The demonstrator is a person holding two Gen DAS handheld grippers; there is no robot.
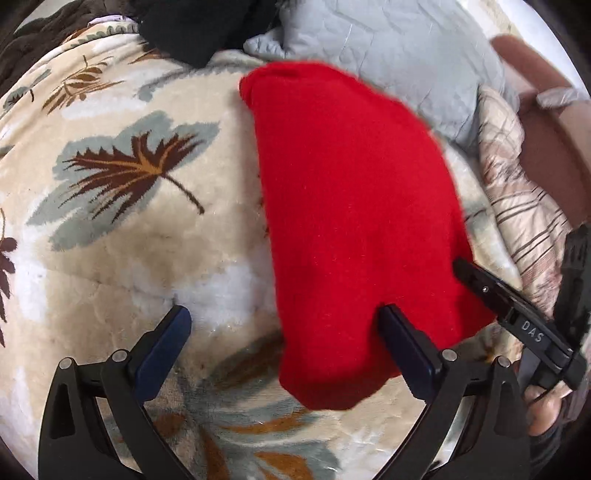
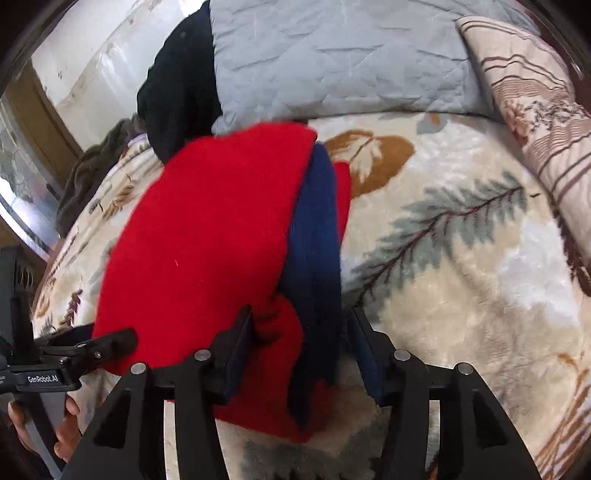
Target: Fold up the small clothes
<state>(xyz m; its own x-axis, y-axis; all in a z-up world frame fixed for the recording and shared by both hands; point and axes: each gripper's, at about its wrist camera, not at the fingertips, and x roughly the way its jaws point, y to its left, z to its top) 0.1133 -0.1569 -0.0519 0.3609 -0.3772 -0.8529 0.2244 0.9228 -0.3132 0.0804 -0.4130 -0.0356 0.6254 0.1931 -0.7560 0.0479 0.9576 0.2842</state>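
Red fleece garment with navy band (image 2: 207,236) lies between the right hand-held gripper (image 2: 301,332) fingers, jaws apart, pads not pressing. Left hand-held gripper (image 1: 284,321) gapes wide; garment at its 1 o'clock on leaf-print blanket (image 1: 122,236).

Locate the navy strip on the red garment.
Right wrist view: navy strip along the red garment's right edge, on the leaf-print blanket, running down between the right gripper's fingers.

Black tongs (image 1: 284,317) with navy pads (image 1: 162,347), silver rivets.

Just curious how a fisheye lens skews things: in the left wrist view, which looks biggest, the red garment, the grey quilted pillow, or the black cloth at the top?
1. Red fleece garment, though it lies nearest the camera.
2. Grey quilted pillow, partly hidden.
3. Black cloth, cut off by the frame.
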